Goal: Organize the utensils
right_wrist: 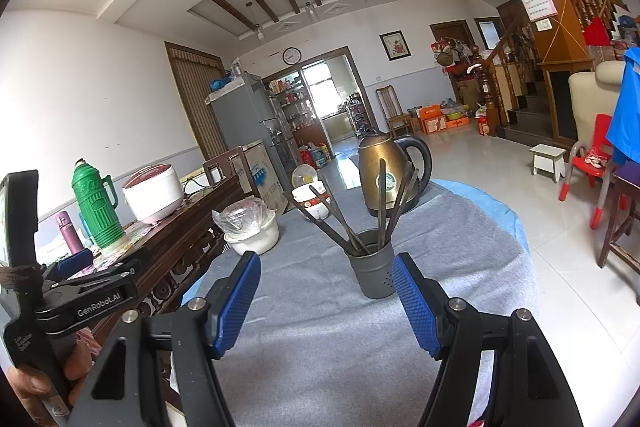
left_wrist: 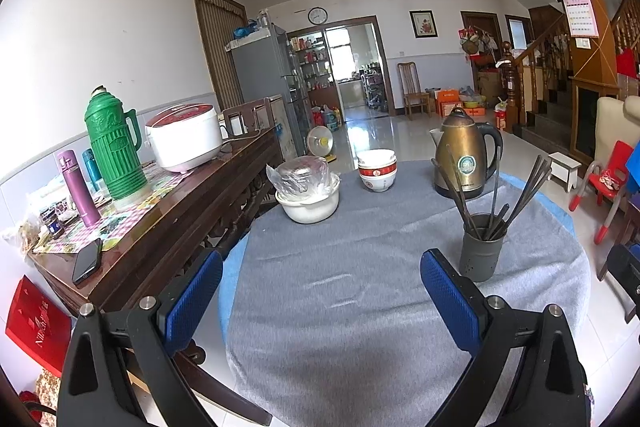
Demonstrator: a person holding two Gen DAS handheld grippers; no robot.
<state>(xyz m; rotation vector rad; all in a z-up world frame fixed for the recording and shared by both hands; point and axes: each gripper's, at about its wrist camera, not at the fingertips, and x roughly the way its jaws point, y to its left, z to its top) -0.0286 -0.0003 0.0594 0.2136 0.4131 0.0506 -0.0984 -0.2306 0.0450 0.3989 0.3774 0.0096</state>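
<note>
Both grippers stand wide, holding nothing. Dark chopsticks [right_wrist: 352, 223] lean in a grey holder [right_wrist: 370, 267] just ahead of the right gripper [right_wrist: 326, 301], right of the left gripper [left_wrist: 322, 297].

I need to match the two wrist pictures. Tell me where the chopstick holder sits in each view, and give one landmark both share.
Left wrist: the chopstick holder stands right of centre on the grey cloth, just beyond the right pad of the left claw.
Right wrist: the holder stands at centre, ahead of the open right claw, between its pads.
Shared landmark: the brass kettle behind the holder.
</note>
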